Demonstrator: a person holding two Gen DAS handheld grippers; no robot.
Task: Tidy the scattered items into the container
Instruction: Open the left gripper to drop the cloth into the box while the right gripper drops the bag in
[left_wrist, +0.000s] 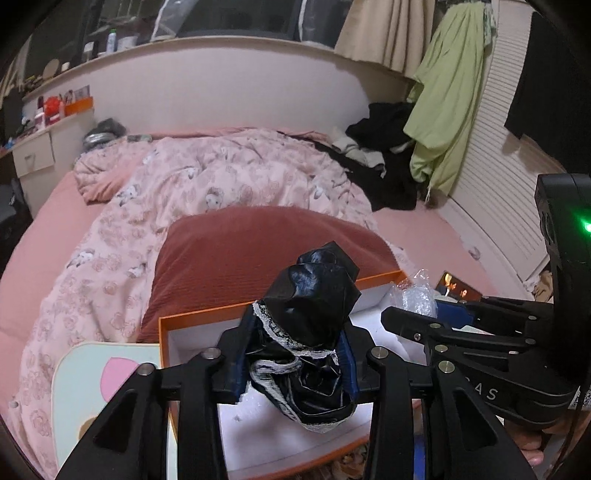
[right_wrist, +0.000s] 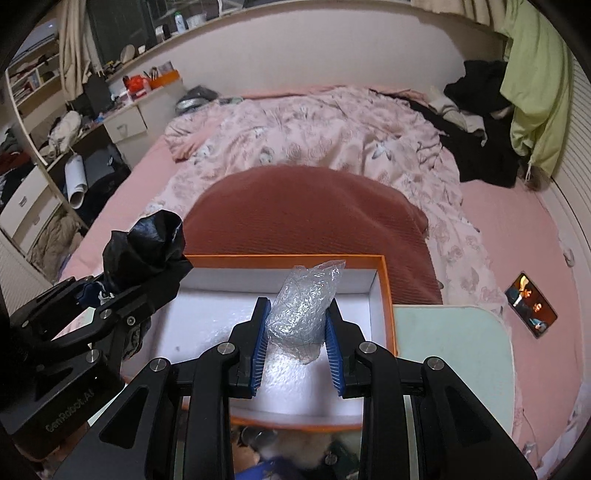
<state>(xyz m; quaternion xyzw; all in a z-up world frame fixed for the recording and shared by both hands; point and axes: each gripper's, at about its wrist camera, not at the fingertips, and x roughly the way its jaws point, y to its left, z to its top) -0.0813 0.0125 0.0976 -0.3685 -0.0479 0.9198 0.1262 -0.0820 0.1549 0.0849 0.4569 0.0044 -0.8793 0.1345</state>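
While above the box (right_wrist: 384, 295), lower both, then release: left gripper (left_wrist: 295, 354) clenching black cloth (left_wrist: 314, 295), right gripper (right_wrist: 297, 332) grasping plastic wrap (right_wrist: 303, 302) at twelve o'clock.

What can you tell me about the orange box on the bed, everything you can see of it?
The orange box is a shallow, open rectangular box, seemingly cardboard: orange rim and outside, white inside, no lid on it. It lies flat on the bed, its far edge against a rust-red pillow, a pale green board beside it. Nothing visibly lies inside; both tongs hold their items over it.
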